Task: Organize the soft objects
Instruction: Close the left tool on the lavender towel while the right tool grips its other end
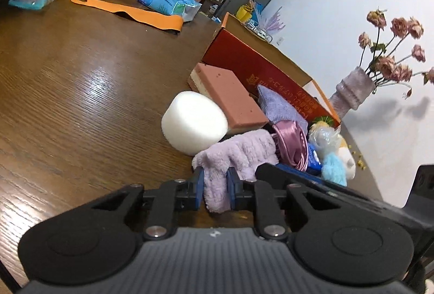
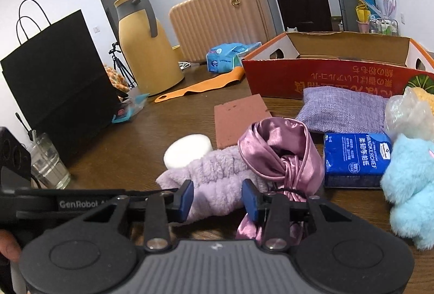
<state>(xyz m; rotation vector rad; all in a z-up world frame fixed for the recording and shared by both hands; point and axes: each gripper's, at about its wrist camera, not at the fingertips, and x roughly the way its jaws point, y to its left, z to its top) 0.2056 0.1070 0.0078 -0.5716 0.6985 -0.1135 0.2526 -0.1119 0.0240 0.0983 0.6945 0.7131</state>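
A lilac fluffy cloth (image 1: 238, 152) lies on the wooden table (image 1: 81, 93) in front of a pile of soft things. My left gripper (image 1: 216, 185) is shut on its near end, blue pads pressing both sides. In the right wrist view the same cloth (image 2: 214, 171) fills the gap of my right gripper (image 2: 218, 199), both pads touching it. Behind it lie a white foam round (image 2: 187, 150), a brown sponge block (image 2: 241, 117), a pink satin scarf (image 2: 276, 147), a purple knit pouch (image 2: 341, 109), a blue handkerchief pack (image 2: 355, 155) and a light blue plush (image 2: 409, 185).
An open red and orange cardboard box (image 2: 325, 76) stands behind the pile. Further left are a yellow jug (image 2: 146, 49), a black paper bag (image 2: 59, 82), a drinking glass (image 2: 48, 163) and an orange strap (image 1: 127, 13). A vase of flowers (image 1: 352, 90) stands beyond the box.
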